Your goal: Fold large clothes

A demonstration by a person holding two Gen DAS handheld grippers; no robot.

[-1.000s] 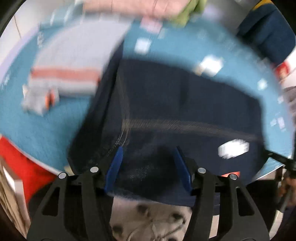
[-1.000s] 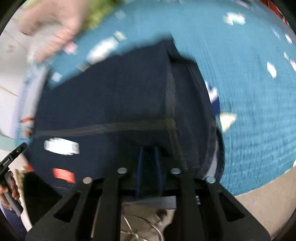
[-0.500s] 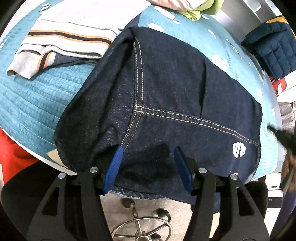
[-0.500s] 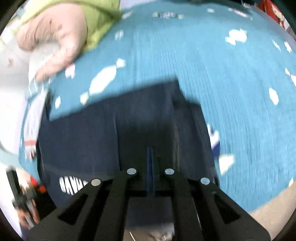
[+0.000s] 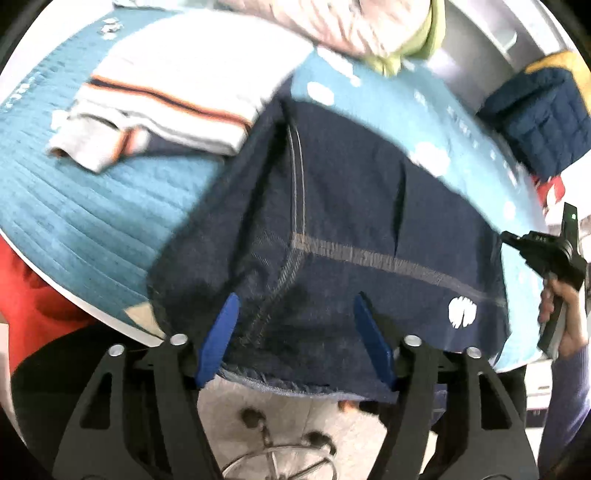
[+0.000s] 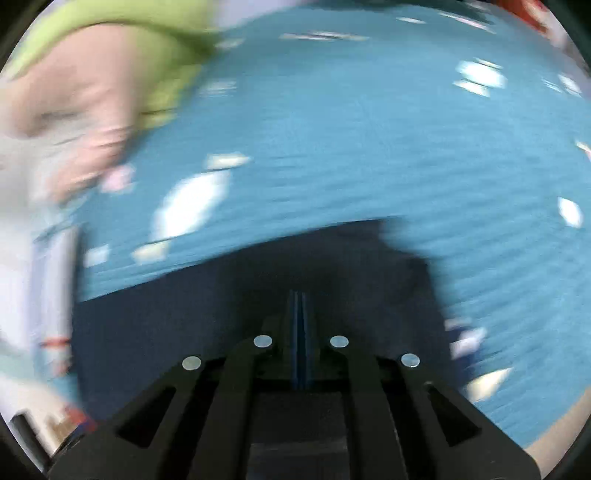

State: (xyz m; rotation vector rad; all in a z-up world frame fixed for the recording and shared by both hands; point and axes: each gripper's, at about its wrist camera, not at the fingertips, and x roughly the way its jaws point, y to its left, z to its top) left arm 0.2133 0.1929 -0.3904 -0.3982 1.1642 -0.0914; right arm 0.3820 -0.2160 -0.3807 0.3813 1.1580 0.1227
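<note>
A folded pair of dark blue jeans (image 5: 343, 236) lies on the teal quilted table cover (image 5: 92, 221), its near edge hanging over the table's front. My left gripper (image 5: 295, 306) is open, its blue fingers spread over the jeans' near edge without pinching it. In the right wrist view, which is blurred by motion, my right gripper (image 6: 300, 295) has its fingers pressed together over the dark jeans (image 6: 184, 314); I cannot tell if cloth is pinched. The right gripper also shows at the right of the left wrist view (image 5: 546, 254).
A folded grey and white striped sweater (image 5: 166, 107) lies left of the jeans. A pink and green pile (image 5: 376, 29) sits at the back; it also shows in the right wrist view (image 6: 92, 92). A navy quilted jacket (image 5: 535, 125) is at the far right. A chair base (image 5: 280, 443) is below.
The right gripper has moved forward over the jeans, so less denim and more teal cover shows. The left gripper stays open at the jeans' near edge, with slight camera motion.
</note>
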